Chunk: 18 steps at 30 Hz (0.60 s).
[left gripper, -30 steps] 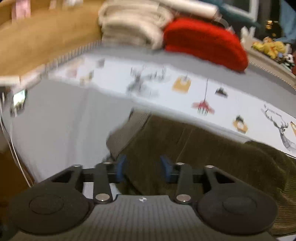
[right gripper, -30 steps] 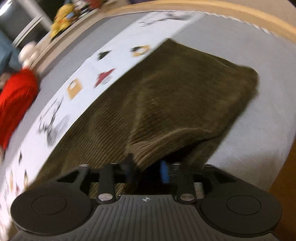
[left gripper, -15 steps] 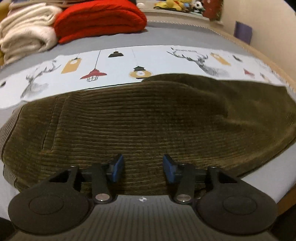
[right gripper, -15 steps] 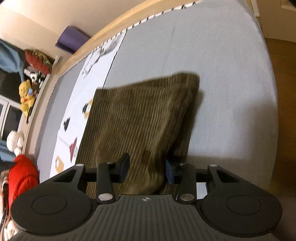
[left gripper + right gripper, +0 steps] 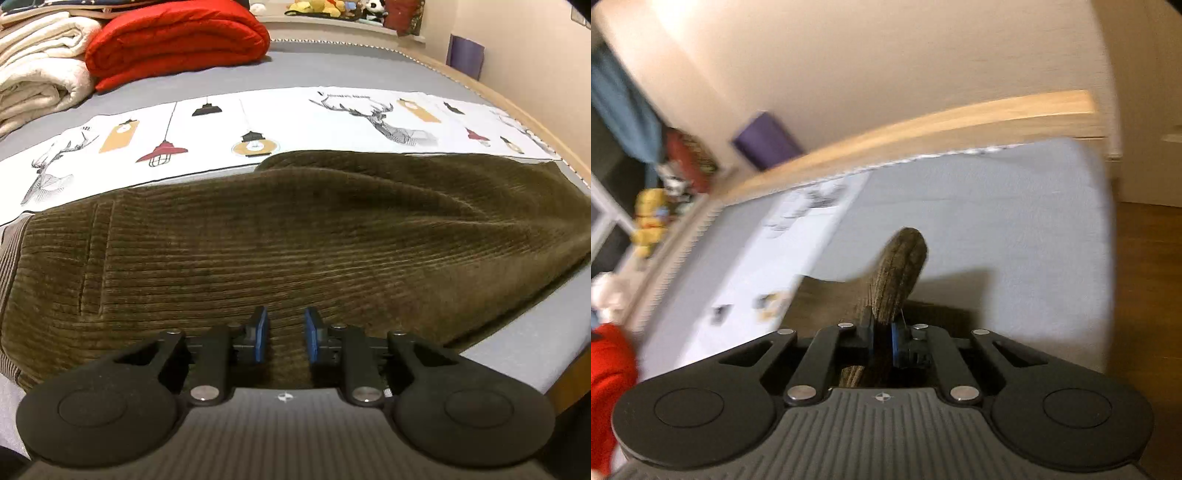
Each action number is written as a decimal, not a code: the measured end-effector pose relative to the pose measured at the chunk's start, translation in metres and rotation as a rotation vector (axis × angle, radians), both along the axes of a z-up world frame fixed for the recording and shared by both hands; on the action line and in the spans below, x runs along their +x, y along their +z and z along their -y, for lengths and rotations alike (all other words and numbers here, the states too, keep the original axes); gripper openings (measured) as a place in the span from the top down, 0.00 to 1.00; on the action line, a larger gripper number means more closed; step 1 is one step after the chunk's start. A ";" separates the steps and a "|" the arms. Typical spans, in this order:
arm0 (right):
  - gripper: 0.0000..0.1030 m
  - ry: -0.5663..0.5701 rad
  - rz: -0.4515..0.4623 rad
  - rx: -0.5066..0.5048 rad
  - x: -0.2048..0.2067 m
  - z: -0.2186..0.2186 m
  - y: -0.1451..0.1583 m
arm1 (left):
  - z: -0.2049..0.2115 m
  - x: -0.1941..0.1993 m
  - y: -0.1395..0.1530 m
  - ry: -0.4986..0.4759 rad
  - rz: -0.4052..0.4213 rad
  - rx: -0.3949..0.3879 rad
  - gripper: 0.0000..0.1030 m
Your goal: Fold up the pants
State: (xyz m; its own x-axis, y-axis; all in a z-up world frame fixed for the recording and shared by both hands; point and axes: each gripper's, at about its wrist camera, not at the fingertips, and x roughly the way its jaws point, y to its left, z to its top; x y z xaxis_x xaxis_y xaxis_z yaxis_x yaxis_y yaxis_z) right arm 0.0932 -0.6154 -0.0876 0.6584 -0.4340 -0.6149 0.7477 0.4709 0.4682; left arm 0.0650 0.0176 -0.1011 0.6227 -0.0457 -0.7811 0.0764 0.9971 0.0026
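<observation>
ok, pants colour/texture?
Dark olive-brown ribbed corduroy pants; clearest in the left wrist view.

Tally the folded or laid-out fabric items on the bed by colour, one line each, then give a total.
Olive-brown: 1, the corduroy pants
Red: 1, the folded blanket
Cream: 1, the folded blanket
White printed: 1, the deer-and-lamp cloth
Total: 4

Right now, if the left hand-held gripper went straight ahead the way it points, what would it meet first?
The left hand-held gripper, jaws open, would likely meet the brown corduroy pants first; the cloth lies directly ahead, though exact depth is unclear.
</observation>
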 end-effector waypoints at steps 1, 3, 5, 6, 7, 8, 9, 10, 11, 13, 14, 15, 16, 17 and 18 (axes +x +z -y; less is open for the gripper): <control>0.91 -0.026 -0.067 0.030 0.002 0.006 -0.010 | 0.000 0.000 -0.003 -0.002 -0.018 0.009 0.78; 0.87 -0.033 -0.154 0.144 0.007 0.017 -0.031 | -0.001 0.002 -0.009 0.005 -0.058 0.022 0.79; 0.78 -0.037 -0.147 0.144 0.006 0.020 -0.031 | -0.006 0.001 -0.005 0.020 -0.038 -0.001 0.78; 0.74 -0.035 -0.159 0.109 0.006 0.019 -0.027 | -0.009 0.000 0.001 0.031 -0.012 -0.019 0.78; 0.60 -0.028 -0.171 0.083 0.008 0.017 -0.023 | -0.012 0.000 0.005 0.042 0.005 -0.031 0.78; 0.49 -0.025 -0.181 0.075 0.008 0.017 -0.021 | -0.014 0.000 0.006 0.056 0.000 -0.029 0.75; 0.47 -0.034 -0.190 0.075 0.007 0.016 -0.022 | -0.015 0.003 0.001 0.082 -0.051 0.005 0.72; 0.47 -0.048 -0.201 0.083 0.007 0.017 -0.024 | -0.017 0.006 -0.009 0.107 -0.128 0.044 0.71; 0.47 -0.064 -0.209 0.101 0.005 0.020 -0.027 | -0.020 0.002 -0.012 0.112 -0.139 0.043 0.69; 0.46 -0.077 -0.201 0.130 0.001 0.022 -0.032 | -0.016 0.000 -0.004 0.115 -0.176 0.086 0.69; 0.43 -0.071 -0.203 0.123 0.006 0.021 -0.032 | -0.015 -0.002 0.000 0.126 -0.188 0.089 0.69; 0.40 -0.056 -0.210 0.111 0.009 0.020 -0.033 | -0.015 -0.005 0.002 0.132 -0.188 0.086 0.69; 0.36 -0.042 -0.218 0.099 0.008 0.016 -0.033 | -0.015 -0.008 0.002 0.128 -0.180 0.088 0.69; 0.31 -0.032 -0.222 0.090 0.011 0.016 -0.033 | -0.014 -0.009 0.003 0.119 -0.173 0.097 0.69; 0.29 -0.024 -0.226 0.084 0.014 0.015 -0.034 | -0.013 -0.009 0.004 0.119 -0.169 0.101 0.70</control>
